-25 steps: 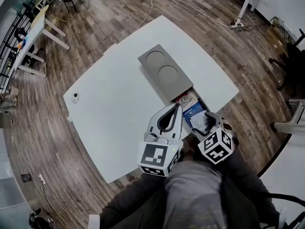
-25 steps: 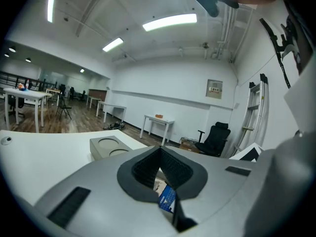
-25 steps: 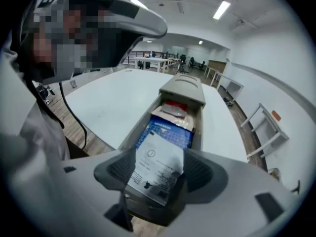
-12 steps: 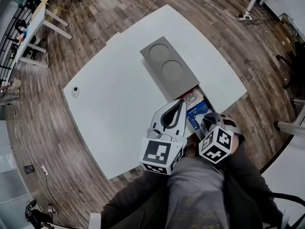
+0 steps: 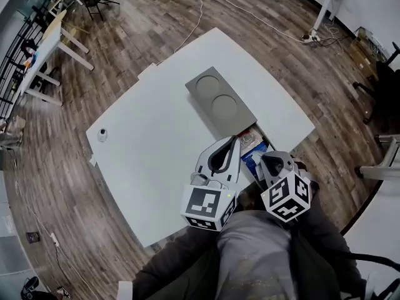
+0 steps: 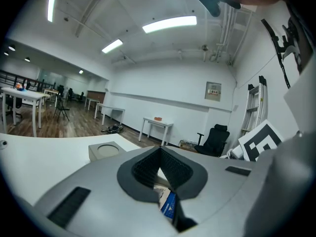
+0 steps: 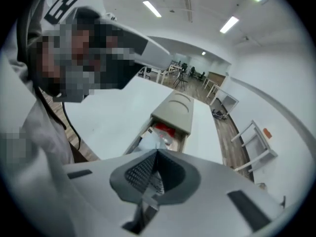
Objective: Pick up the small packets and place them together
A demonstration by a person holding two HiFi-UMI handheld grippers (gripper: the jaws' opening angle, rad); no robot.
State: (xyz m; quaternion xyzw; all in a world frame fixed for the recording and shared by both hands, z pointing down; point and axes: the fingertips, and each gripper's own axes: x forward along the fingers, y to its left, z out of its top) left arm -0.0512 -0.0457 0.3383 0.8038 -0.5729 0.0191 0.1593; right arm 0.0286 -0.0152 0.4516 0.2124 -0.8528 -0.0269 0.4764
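**Right tongs pinched shut at open drawer**

Right gripper [image 7: 157, 154]: jaws closed, with the edge of a thin pale clear packet [image 7: 150, 140] nipped between the pads over the open grey drawer [image 7: 138, 135]. Left gripper [image 6: 159, 151]: jaws together, empty, just beside it. The drawer also holds a blue packet [image 5: 249, 157] and a red packet [image 7: 163, 129]. Beyond is a flat grey box with two round recesses [image 5: 220, 100] on a white table [image 5: 150, 136].

White bench [image 5: 156, 127], brown wood-plank floor [image 5: 125, 17], grey box [image 5: 220, 100] with two round grey insets, blue packet [image 5: 251, 151], red packet [image 7: 163, 130], pale clear packet [image 7: 148, 143], left gripper [image 5: 234, 140] grey, its cube black-and-white checked.
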